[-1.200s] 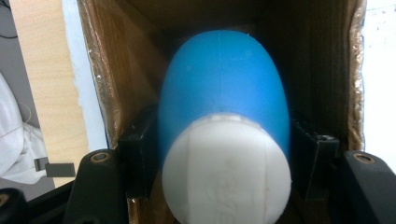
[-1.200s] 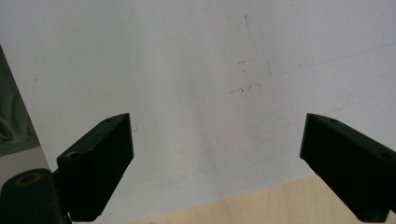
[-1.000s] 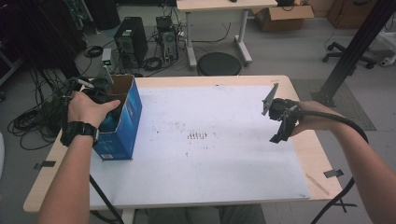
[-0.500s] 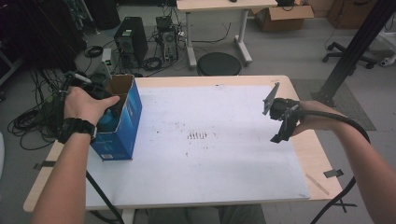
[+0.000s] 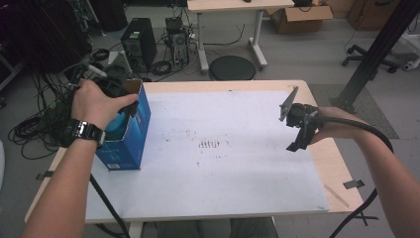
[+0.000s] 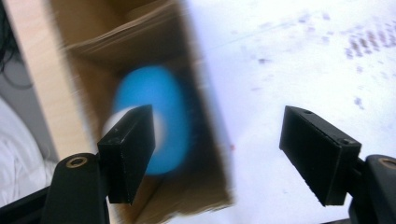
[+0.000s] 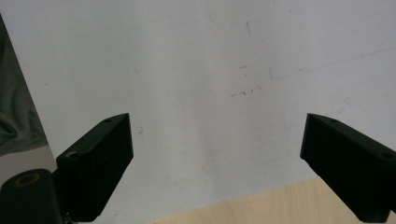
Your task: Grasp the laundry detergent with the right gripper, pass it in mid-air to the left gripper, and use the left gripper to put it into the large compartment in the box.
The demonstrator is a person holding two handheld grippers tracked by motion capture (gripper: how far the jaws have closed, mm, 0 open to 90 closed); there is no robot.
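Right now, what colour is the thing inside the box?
Bright blue object, inside the box; clearest in the left gripper view.

- My table [image 5: 324, 163] is pale wood, with a white sheet [image 5: 223, 168] over most of its top.
- Beyond it lies grey floor [image 5: 307, 54] and a round black stool [image 5: 232, 68].
- Computer towers [image 5: 139, 44] sit among tangled cables [image 5: 29, 129] (far left).
- A second desk [image 5: 228, 6] and a cardboard box [image 5: 302, 17] stand further back.
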